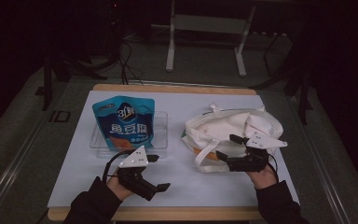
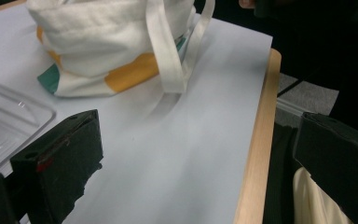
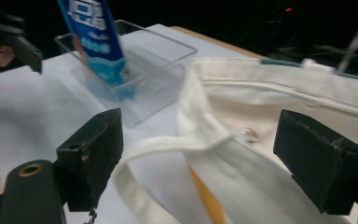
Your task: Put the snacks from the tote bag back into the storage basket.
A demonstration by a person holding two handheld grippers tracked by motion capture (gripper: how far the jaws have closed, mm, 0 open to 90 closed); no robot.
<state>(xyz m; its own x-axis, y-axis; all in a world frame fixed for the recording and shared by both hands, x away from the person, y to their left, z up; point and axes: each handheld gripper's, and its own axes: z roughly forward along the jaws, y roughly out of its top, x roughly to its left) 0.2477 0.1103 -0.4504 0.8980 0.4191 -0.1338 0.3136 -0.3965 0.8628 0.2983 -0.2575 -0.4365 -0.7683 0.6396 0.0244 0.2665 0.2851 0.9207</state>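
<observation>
A white cloth tote bag (image 1: 228, 123) with orange and green patches lies on the right half of the table. My right gripper (image 1: 228, 147) is open at the bag's near left edge. In the right gripper view the bag's rim (image 3: 223, 144) and a strap (image 3: 135, 186) lie between the spread jaws of the right gripper (image 3: 207, 154). A blue snack pouch (image 1: 123, 122) stands upright in a clear plastic tray (image 1: 161, 135). My left gripper (image 1: 158, 172) is open just in front of the tray, holding nothing. In the left gripper view the tote bag (image 2: 102, 42) lies ahead of the left gripper (image 2: 198, 158).
A white sheet (image 1: 74, 158) covers the wooden table, whose front edge (image 1: 177, 213) runs just below my hands. The table's edge (image 2: 261, 140) also crosses the left gripper view. Dark floor, cables and a metal stand frame (image 1: 205, 28) lie beyond the table.
</observation>
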